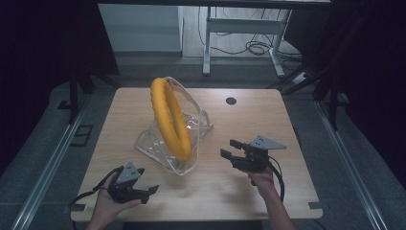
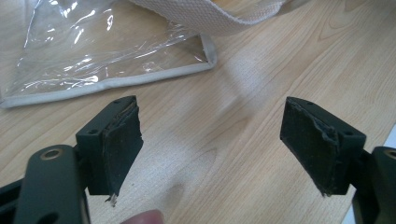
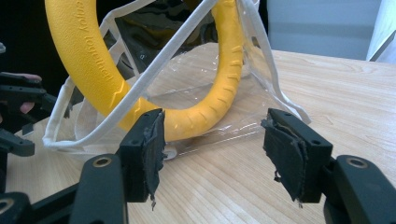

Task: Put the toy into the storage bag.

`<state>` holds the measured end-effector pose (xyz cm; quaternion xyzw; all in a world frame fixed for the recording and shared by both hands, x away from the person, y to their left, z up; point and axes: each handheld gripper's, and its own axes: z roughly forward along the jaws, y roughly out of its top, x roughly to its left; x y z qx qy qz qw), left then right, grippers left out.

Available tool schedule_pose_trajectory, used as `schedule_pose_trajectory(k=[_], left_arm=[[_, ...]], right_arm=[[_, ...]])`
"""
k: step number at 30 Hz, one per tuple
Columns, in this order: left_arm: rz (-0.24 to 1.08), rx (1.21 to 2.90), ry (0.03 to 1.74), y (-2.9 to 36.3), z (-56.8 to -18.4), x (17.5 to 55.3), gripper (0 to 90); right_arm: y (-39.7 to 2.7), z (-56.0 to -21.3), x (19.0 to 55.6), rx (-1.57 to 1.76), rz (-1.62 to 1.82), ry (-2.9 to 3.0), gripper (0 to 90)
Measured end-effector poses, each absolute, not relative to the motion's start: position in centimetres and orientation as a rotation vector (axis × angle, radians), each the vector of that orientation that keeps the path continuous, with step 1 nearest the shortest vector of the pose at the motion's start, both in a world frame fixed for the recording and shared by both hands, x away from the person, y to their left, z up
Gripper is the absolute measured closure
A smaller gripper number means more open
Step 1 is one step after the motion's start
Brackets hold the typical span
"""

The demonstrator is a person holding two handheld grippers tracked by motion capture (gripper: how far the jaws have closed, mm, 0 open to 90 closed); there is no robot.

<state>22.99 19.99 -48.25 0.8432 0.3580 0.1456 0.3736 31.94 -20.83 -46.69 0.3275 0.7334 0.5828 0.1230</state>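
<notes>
A yellow foam ring (image 1: 170,119) stands upright inside a clear plastic bag (image 1: 191,125) with white fabric trim in the middle of the wooden table (image 1: 268,120). In the right gripper view the yellow ring (image 3: 95,70) and the bag's white straps (image 3: 140,88) rise just beyond the jaws. My right gripper (image 1: 229,149) is open at the bag's right, apart from it, with nothing between the jaws. My left gripper (image 1: 149,191) is open near the front left, below the bag. The left gripper view has the bag's flat corner (image 2: 116,51) and a white strap (image 2: 210,14) ahead of the open jaws.
A round black cable hole (image 1: 231,100) sits at the table's back right. Beyond the table stands a white desk frame (image 1: 242,28) with cables on the floor. Metal rails (image 1: 48,163) run along both sides of the table.
</notes>
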Motion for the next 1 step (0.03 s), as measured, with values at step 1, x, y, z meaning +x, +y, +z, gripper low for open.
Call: schedule_pose_trajectory(k=[1], left_arm=[[0.373, 2.158, 0.918, 20.01, -48.23, 23.01, 20.5]], right_arm=[[-20.79, -46.71, 31.88, 0.955, 1.697, 2.147, 38.2]])
